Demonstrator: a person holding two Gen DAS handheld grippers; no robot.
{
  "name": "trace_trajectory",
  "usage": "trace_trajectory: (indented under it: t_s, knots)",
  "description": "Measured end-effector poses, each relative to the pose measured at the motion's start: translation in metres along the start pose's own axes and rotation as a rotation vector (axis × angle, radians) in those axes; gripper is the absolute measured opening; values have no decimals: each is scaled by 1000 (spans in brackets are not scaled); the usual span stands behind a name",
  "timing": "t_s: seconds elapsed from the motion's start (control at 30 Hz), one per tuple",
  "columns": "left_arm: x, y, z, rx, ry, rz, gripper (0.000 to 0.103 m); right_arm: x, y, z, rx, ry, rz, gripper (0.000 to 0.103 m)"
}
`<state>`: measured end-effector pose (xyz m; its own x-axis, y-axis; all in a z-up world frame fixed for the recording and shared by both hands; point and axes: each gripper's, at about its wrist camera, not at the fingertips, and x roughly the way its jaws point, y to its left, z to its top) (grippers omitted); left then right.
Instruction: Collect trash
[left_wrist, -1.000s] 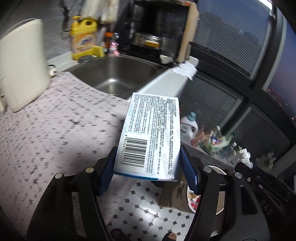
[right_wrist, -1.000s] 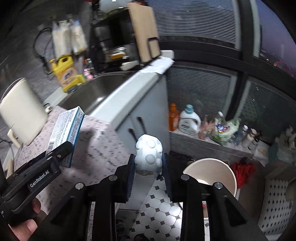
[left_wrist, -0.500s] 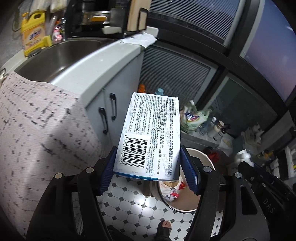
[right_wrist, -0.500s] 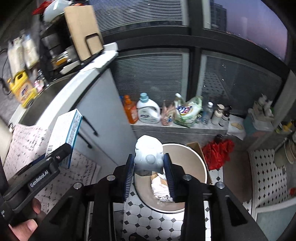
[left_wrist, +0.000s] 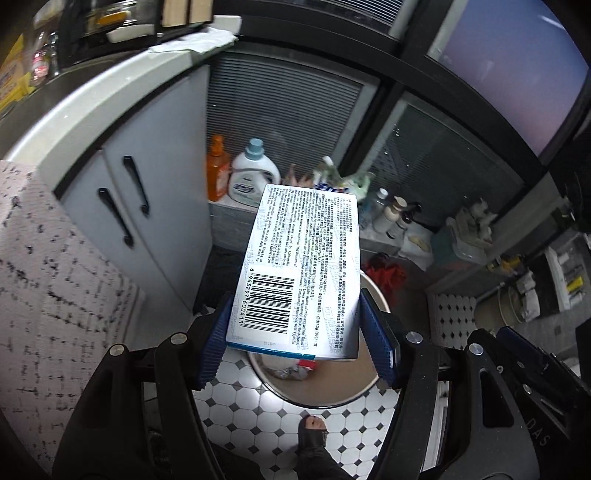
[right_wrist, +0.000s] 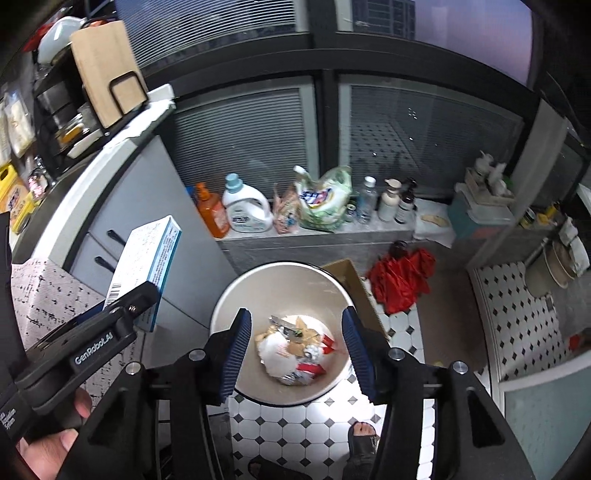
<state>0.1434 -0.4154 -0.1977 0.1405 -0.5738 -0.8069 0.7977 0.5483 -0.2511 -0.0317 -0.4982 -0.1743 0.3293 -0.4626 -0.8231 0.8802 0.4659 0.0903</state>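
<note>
Your right gripper (right_wrist: 295, 349) has just been opening and is hanging empty over the round cream bin (right_wrist: 236, 295), where crumpled scraps are lying below its jaws. Your left gripper (left_wrist: 295, 338) is clamping the flat printed carton (left_wrist: 306, 266) above the bin's rim; it is waiting to be dropped.

A bin (right_wrist: 280, 275) is set on the tiled floor (right_wrist: 295, 424), just right of the cabinet (right_wrist: 147, 192). Rubbish (right_wrist: 295, 350) is piled in the bin. Behind the bin, bottles (right_wrist: 245, 208) and a bag (right_wrist: 325, 199) are lined up on a low ledge (right_wrist: 314, 236). A box (left_wrist: 303, 273) is held above the bin's near left rim.
</note>
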Motion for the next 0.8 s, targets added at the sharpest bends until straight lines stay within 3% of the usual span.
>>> trace_trajectory:
  t_s: [0.17,0.3,0.53,0.8]
  knots:
    - [10,-32,0,46,29,-72,67,-7,-26,-2,40,-9,-29,51]
    - [9,-44,3,63,15,-70,82,-10,-39,-2,61,-11,-32,51]
    - [-12,-34,7,38,-10,-25,83,-20,-40,1,55,-16,-2,51]
    - [-64,-3,12,8,-73,31,92,-51,-6,8,4,-59,51,64]
